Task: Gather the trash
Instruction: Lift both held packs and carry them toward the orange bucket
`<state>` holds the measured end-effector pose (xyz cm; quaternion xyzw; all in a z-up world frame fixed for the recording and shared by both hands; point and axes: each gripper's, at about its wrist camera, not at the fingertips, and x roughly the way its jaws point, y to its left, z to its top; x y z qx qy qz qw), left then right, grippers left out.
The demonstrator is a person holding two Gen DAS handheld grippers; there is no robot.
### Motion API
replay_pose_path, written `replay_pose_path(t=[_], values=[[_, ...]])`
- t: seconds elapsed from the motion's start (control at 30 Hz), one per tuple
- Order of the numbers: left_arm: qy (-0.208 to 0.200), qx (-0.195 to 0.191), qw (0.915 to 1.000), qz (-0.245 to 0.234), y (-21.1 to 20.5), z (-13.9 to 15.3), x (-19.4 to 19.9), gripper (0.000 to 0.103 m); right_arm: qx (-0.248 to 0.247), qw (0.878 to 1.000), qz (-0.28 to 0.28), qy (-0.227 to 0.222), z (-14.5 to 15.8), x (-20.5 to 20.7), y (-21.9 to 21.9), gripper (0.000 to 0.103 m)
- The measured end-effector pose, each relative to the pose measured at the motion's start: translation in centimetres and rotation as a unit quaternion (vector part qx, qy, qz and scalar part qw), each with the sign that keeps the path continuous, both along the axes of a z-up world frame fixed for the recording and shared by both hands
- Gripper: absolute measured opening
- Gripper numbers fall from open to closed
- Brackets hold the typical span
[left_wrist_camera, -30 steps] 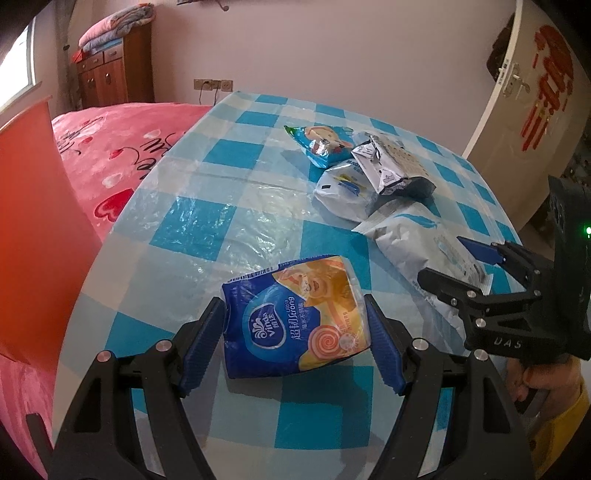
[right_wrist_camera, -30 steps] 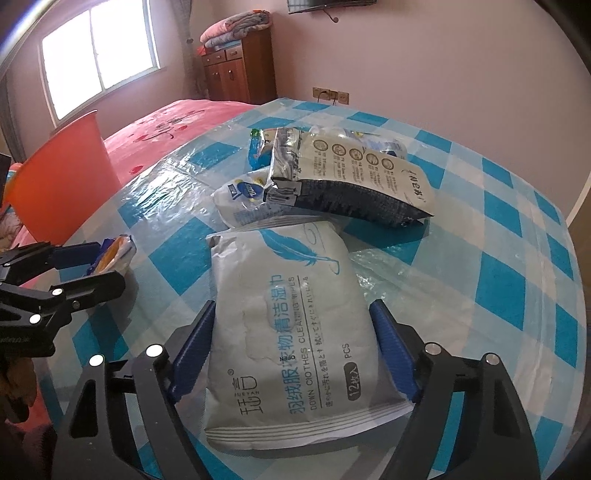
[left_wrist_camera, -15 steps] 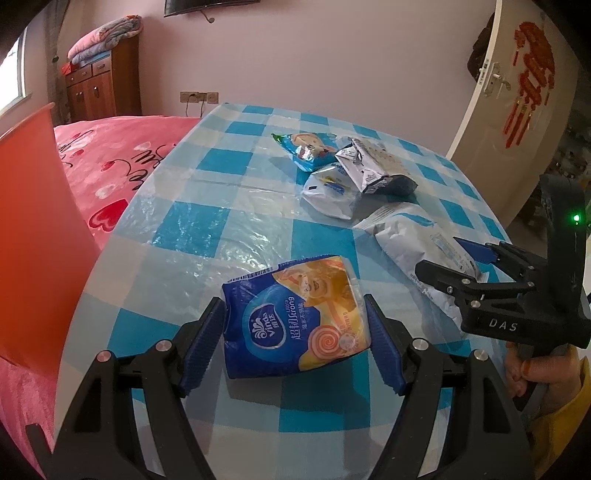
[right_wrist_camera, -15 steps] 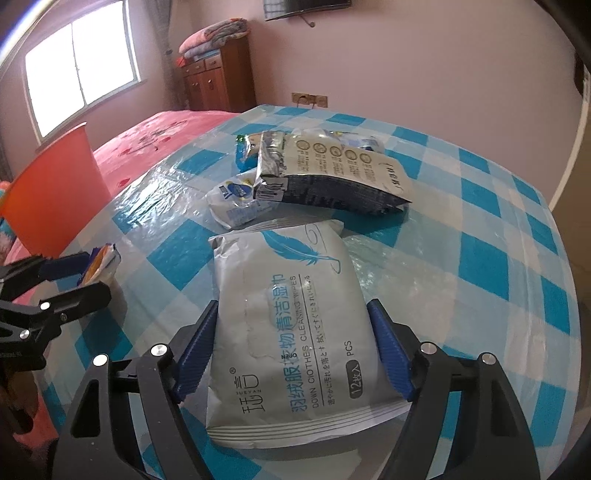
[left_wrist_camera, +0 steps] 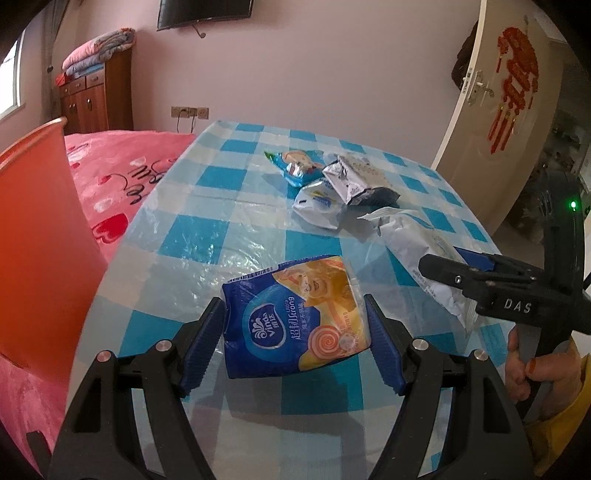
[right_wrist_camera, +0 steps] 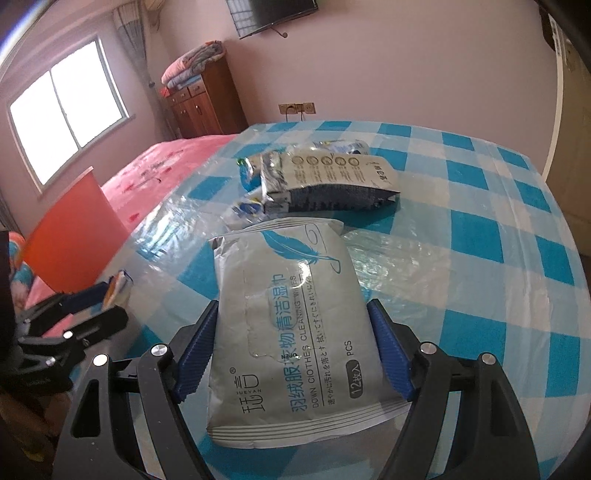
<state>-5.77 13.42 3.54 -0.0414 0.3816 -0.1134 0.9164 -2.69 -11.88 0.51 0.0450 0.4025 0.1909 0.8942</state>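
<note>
My left tongs (left_wrist_camera: pixel 295 326) grip the blue tissue pack (left_wrist_camera: pixel 295 319), lifted above the desk (left_wrist_camera: pixel 207 236). My right tongs (right_wrist_camera: pixel 293 349) clamp the grey wipes pack (right_wrist_camera: pixel 295 325). Farther on the desk lie three wrappers (left_wrist_camera: pixel 332 181). The orange bin (left_wrist_camera: pixel 37 236) stands left; I can't see inside it.

You had a table (left_wrist_camera: pixel 236 192) under a blue-and-white checked cloth covered in clear plastic. Beside it lay a bed (left_wrist_camera: pixel 122 173) with a pink patterned cover. A wooden cabinet (right_wrist_camera: pixel 207 107) stood against the far wall, folded blankets (right_wrist_camera: pixel 192 64) stacked on top. A socket (left_wrist_camera: pixel 190 112) with a cable plugged in sat low on that wall, a screen (left_wrist_camera: pixel 205 13) mounted above. A door (left_wrist_camera: pixel 506 122) bearing a red ornament stood open. A window (right_wrist_camera: pixel 66 122) was bright.
</note>
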Motion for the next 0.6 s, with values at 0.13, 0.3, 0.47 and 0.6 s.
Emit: replay_pose_path(t=[0.13, 0.3, 0.47, 0.6], values=[[-0.014, -0.003, 0.9999, -0.001, 0.4, 0.8, -0.6, 0.074, 0.023, 1.000, 0.002, 0.006, 1.1, -0.3, 0.2, 0.078], [-0.034, -0.006, 0.9994, 0.001, 1.1, 2.3, -1.3, 0.074, 0.048, 0.999, 0.006, 0.010, 2.5, -0.5, 0.6, 0.078], [-0.055, -0.009, 0.9984, 0.006, 1.9, 4.0, -1.8, 0.074, 0.067, 0.998, 0.015, 0.011, 3.9, -0.7, 1.3, 0.078], [-0.073, -0.010, 0.9972, 0.012, 2.6, 5.4, -2.2, 0.074, 0.076, 0.997, 0.029, 0.006, 5.4, -0.7, 2.6, 0.078]])
